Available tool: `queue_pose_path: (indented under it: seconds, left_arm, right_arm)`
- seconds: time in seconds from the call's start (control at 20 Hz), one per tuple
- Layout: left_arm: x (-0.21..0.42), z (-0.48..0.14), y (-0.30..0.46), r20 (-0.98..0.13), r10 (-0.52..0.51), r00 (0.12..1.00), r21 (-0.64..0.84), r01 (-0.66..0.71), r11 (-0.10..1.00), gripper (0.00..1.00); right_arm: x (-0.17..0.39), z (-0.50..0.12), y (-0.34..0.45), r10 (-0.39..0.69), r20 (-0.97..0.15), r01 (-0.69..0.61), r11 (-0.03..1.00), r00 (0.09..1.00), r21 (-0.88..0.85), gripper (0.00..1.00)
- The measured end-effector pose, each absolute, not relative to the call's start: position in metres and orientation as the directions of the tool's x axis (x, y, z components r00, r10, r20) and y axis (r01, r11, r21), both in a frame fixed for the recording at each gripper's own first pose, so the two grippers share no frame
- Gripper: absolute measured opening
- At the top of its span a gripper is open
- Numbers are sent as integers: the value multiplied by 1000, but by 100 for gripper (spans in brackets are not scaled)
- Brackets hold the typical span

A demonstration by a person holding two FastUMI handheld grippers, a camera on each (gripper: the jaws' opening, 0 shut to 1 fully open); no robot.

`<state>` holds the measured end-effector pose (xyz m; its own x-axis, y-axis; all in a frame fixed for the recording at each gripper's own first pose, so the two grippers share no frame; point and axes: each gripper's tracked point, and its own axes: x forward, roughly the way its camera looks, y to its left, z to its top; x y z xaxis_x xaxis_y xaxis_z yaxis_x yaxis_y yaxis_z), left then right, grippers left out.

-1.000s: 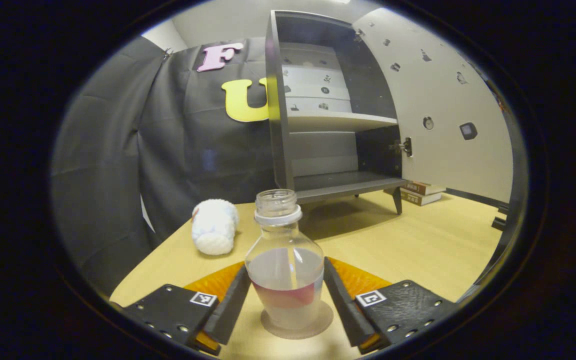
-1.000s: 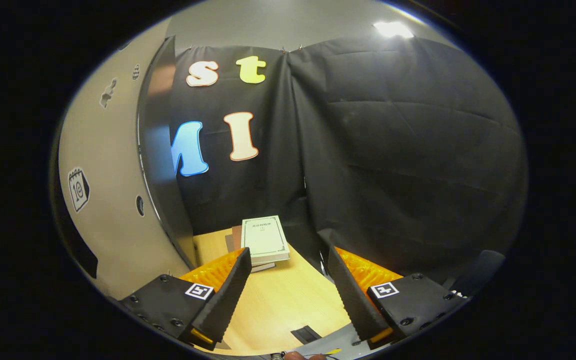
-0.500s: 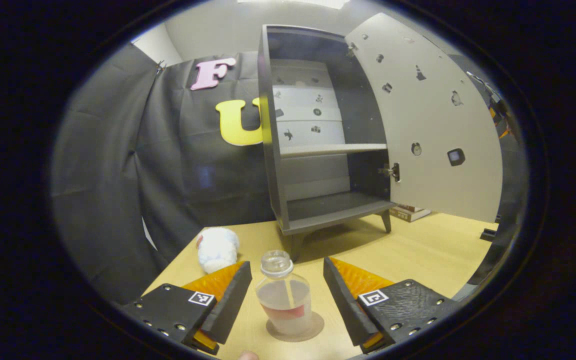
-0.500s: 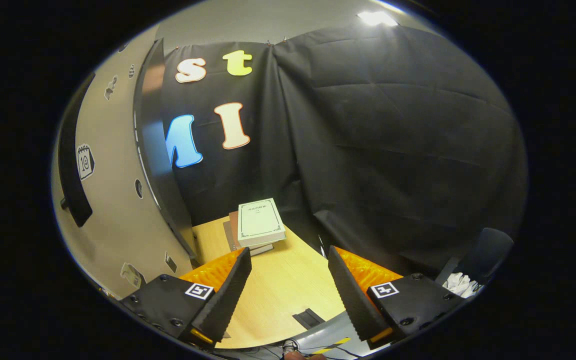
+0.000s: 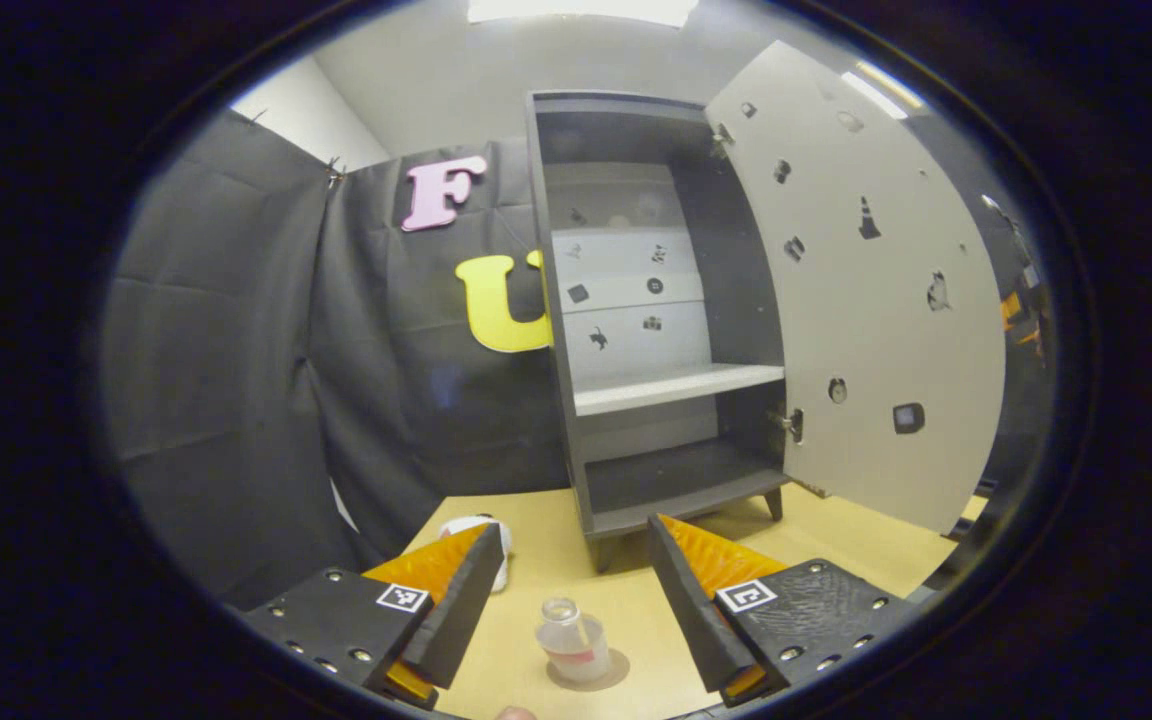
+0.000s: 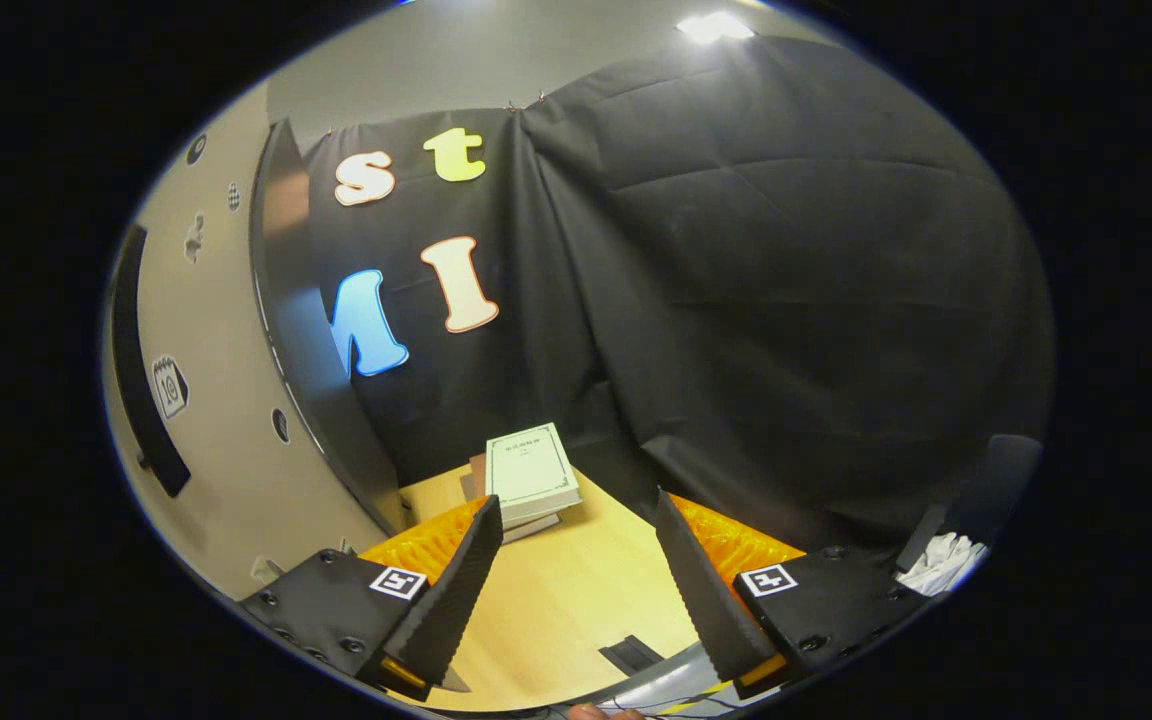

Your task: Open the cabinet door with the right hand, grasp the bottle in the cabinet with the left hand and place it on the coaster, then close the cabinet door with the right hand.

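left claw (image 5: 568, 600) wide open, empty; bottle (image 5: 572, 643) upright on coaster (image 5: 616, 668) | right claw (image 6: 571, 585) open, empty

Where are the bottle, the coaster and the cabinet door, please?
bottle (image 5: 573, 645): left gripper view, clear body.
coaster (image 5: 614, 670): left gripper view, bare right edge.
cabinet door (image 5: 866, 320): left gripper view, inner face.

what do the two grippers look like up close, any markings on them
Both look alike. The left gripper has two wedge-shaped fingers tapering forward, each mounted on a flat, dark, bolted block bearing a small square black-and-white tag, with ribbed panels on the fingers' outer sides. The right gripper has the same blocks, a tag on each, and finely toothed inner finger faces.
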<state>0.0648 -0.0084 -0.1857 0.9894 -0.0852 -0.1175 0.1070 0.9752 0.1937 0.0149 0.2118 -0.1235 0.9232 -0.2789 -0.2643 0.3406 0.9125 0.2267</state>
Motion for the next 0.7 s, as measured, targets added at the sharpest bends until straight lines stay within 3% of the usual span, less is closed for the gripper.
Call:
queue_pose_path:
  seconds: [0.15, 0.5, 0.55, 0.6, 0.65, 0.7]
  left_arm:
    - [52, -165, -17, -165, 1, 986, 249, 40, 968, 91]
    - [13, -113, -97, -184, -69, 980, 54, 80, 995, 88]
    - [8, -109, -105, -203, -74, 976, 40, 84, 996, 88]
    - [4, -105, -107, -224, -60, 973, 36, 70, 997, 87]
    - [2, -98, -108, -229, -50, 972, 36, 60, 998, 90]
    - [0, -92, -110, -230, -42, 972, 36, 52, 998, 89]
  right_arm:
    - [22, -99, 223, -181, -231, 233, 947, 956, 222, 98]
    - [26, -41, 259, 40, -113, -28, 994, 993, 104, 98]
    - [26, -33, 267, 80, -99, -71, 993, 992, 99, 93]
    - [26, -26, 274, 116, -92, -108, 990, 989, 88, 98]
    - [26, -20, 280, 149, -85, -143, 987, 985, 76, 93]
    - [25, -12, 285, 179, -77, -174, 983, 981, 64, 98]
